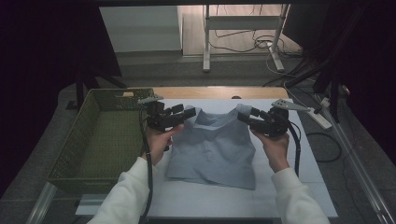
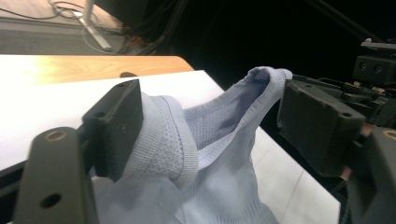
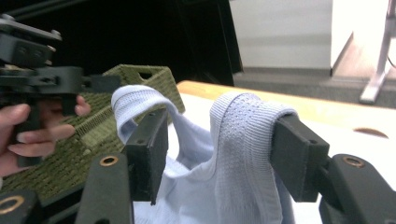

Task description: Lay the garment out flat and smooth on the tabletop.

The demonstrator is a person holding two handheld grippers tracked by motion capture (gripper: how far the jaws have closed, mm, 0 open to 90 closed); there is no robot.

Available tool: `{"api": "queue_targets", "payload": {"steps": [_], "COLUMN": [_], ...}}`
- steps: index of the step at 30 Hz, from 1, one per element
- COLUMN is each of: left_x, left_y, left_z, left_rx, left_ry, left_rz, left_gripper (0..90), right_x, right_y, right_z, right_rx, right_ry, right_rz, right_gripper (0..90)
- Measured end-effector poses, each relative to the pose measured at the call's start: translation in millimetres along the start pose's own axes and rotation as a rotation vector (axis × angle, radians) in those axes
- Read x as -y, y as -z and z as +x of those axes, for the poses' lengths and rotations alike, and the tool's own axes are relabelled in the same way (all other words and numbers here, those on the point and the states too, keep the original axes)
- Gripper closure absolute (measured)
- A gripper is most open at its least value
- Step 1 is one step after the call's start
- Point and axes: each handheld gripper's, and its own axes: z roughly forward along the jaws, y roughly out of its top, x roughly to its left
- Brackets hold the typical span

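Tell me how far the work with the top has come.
The top lies flat on the table, its body spread. In hand: the left tool and right tool stand open around its two straps, one draped on a right pad. It is not folded, and the basket holds nothing.

Basket [image 1: 100, 135] blocking left; table [image 1: 308, 172] right free

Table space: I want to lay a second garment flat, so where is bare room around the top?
Bare white table lies between the light blue top and the near edge, with a narrower strip along its right. The green basket is empty too. It is crowded at the shoulder straps, where the left gripper and right gripper meet the top.
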Motion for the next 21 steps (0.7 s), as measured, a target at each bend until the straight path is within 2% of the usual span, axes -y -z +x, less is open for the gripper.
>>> {"api": "queue_targets", "payload": {"steps": [1,2,3,6,8,11,13,19,21], "left_x": [0.3,0.8,1.4,3.2,4.2,5.1,5.6,8.6,11.0], "left_y": [1.0,1.9,2.8,4.5,5.0,6.1,7.3,10.3,10.6], "left_z": [0.5,1.0,1.4,1.9,1.9,1.8,1.4,0.0,0.5], "left_rx": [0.004,0.006,0.006,0.009,0.010,0.019,0.028,0.036,0.052], "left_ry": [0.006,0.013,0.016,0.014,0.012,0.013,0.014,-0.002,-0.005], "left_rz": [-0.002,-0.004,-0.004,-0.004,-0.003,-0.003,-0.005,0.005,0.016], "left_gripper": [23.1,23.1,22.9,23.6,23.9,24.5,24.6,25.5,25.8], "right_x": [1.7,1.7,2.8,5.9,7.3,8.2,8.1,9.3,10.7], "right_y": [-1.6,-1.6,-2.3,-4.1,-6.5,-4.8,-3.0,-0.3,-0.1], "right_z": [-5.0,-5.0,-8.4,-18.4,-23.1,-23.4,-22.9,-15.9,-14.0], "right_rx": [0.023,0.023,0.043,0.054,0.038,0.060,0.053,0.034,0.021], "right_ry": [-0.036,-0.036,-0.053,-0.088,-0.115,-0.092,-0.094,-0.053,-0.042], "right_rz": [0.036,0.036,0.060,0.124,0.167,0.160,0.145,0.119,0.117], "right_gripper": [40.0,40.0,39.5,32.9,27.5,27.6,27.6,28.0,28.1]}}
